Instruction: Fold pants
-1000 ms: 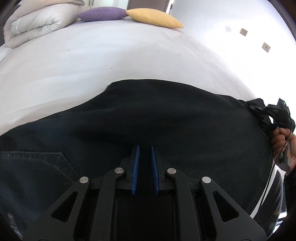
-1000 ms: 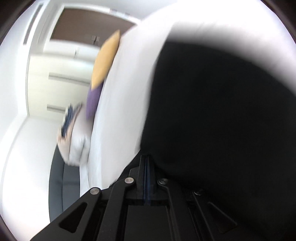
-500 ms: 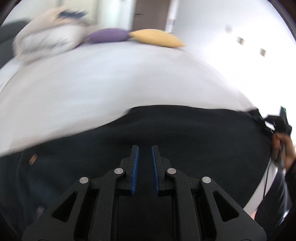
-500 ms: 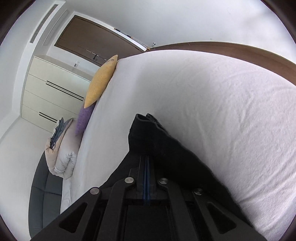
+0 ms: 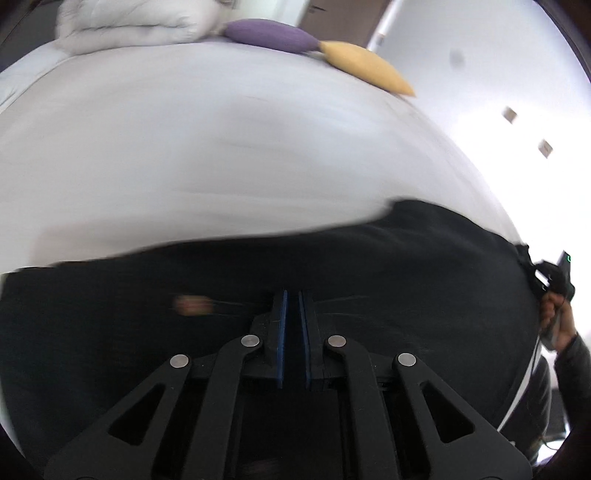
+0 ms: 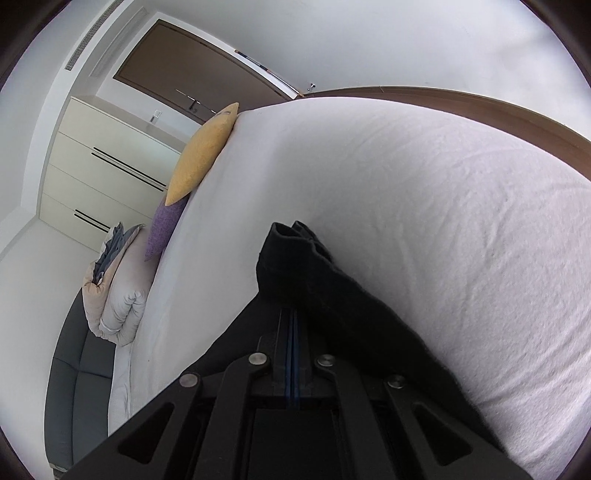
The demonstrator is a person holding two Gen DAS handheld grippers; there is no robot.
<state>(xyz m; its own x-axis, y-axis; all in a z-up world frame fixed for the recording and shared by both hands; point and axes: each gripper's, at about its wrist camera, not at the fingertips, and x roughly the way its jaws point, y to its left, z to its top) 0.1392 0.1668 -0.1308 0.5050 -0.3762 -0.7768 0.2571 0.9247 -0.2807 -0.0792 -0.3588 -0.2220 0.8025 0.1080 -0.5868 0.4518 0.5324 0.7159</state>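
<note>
Left wrist view: left gripper (image 5: pixel 291 295) low centre, blue pads a narrow gap apart, dark cloth between and under them — whether they actually pinch it I can't tell. Pants (image 5: pixel 258 288) spread as a wide black band across the lower half of the frame, lying on the white bed (image 5: pixel 221 147). Blurry pinkish spot on the cloth left of the pads, can't make it out. Upper left: white duvet (image 5: pixel 136 18), then purple pillow (image 5: pixel 269 33) and yellow pillow (image 5: pixel 365 66) touching end to end. Right edge: right gripper (image 5: pixel 554 273) in a hand (image 5: pixel 557 321) at the end of the pants.

Right wrist view: right gripper (image 6: pixel 293 314) lower centre, fingers pressed together on the pants (image 6: pixel 332 295) — a bunched black end sticks up past the tips, the rest trails to the lower right over the bed (image 6: pixel 424 203). No containers in either view. Only here: brown door (image 6: pixel 199 66) upper left, cream drawers (image 6: pixel 103 177) left, dark sofa (image 6: pixel 85 387) lower left, brown bed frame strip (image 6: pixel 517 110) upper right. Yellow pillow (image 6: pixel 203 155), purple pillow (image 6: pixel 166 225) and duvet (image 6: pixel 114 295) line the bed's left edge.
</note>
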